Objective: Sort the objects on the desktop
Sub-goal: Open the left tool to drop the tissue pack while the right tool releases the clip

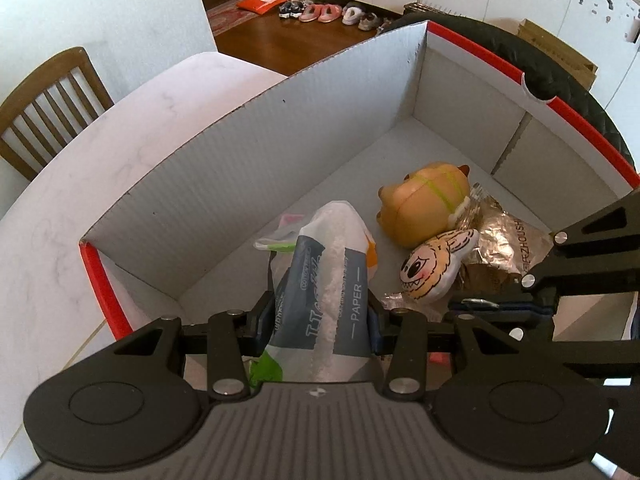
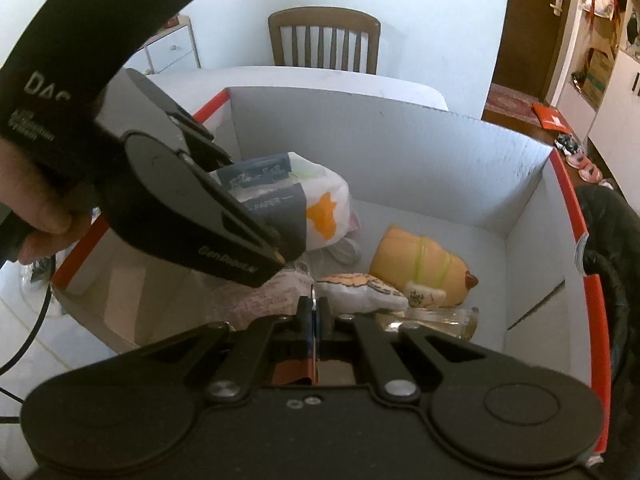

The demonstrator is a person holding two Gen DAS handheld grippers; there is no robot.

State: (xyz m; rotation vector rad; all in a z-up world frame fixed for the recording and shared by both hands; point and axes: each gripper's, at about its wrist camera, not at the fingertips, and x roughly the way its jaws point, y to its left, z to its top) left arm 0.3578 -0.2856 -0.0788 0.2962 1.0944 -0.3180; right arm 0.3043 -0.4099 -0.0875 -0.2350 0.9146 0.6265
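Note:
My left gripper (image 1: 318,320) is shut on a tissue pack (image 1: 332,280) in a white and grey wrapper and holds it over the open white cardboard box (image 1: 248,160). The pack also shows in the right wrist view (image 2: 280,196). In the box lie a tan squishy toy (image 1: 428,204), a small monster plush (image 1: 436,264) and a silver foil bag (image 1: 508,240). My right gripper (image 2: 315,312) is shut on a thin metal piece (image 2: 313,294), just above the plush (image 2: 360,292) and the tan toy (image 2: 424,264).
The box has red rims (image 2: 588,300) and stands on a white table (image 1: 100,140). A wooden chair (image 2: 324,40) stands behind the table. A black bag (image 1: 540,64) lies beside the box. A glass item (image 2: 440,320) lies in the box.

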